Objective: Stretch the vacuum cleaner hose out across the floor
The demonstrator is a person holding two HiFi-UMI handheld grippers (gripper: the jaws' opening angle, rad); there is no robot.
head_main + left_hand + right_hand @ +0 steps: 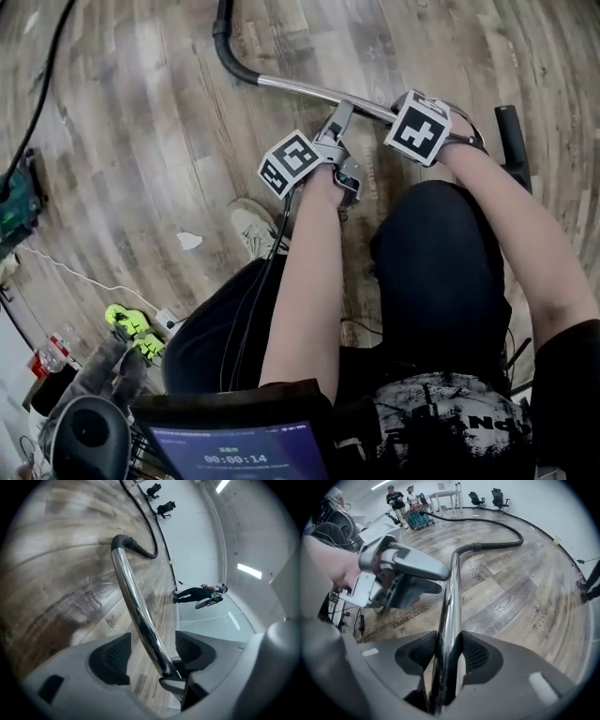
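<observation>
Fingers (110, 659) of the left gripper (338, 120) stand wide apart. The chrome tube (135, 603) runs through the gap with bare floor (141, 141) showing on either side, and neither pad presses on it. It reads as a straddle, set up for a second grip not yet taken; that is my judgement only.

Up and left of that hand in the head view, the tube meets a black elbow (236, 67) and becomes the vacuum cleaner hose (221, 36), which leaves the frame at the top edge. The right gripper view shows more of it: the hose (497, 545) lies on the floor, doubles back in one bend near the tube, then runs long toward the far end of the room, where people stand by a cart (418, 518). Most of it looks laid out, but the bend near the tube is not pulled straight.

Further right, just beside the left one on the same tube, is the right gripper (449, 654). Its fingers (476, 656) are clamped on the tube from both sides, pointing steeply down — this hand carries the load.

The reason seems plain: the rigid tube is the handle for the soft hose, so hauling on it drags the hose along. A second hand close by would stop the tube swinging about a single grip.

A shoe (251, 227) sits below the left forearm, near the tube's path.
</observation>
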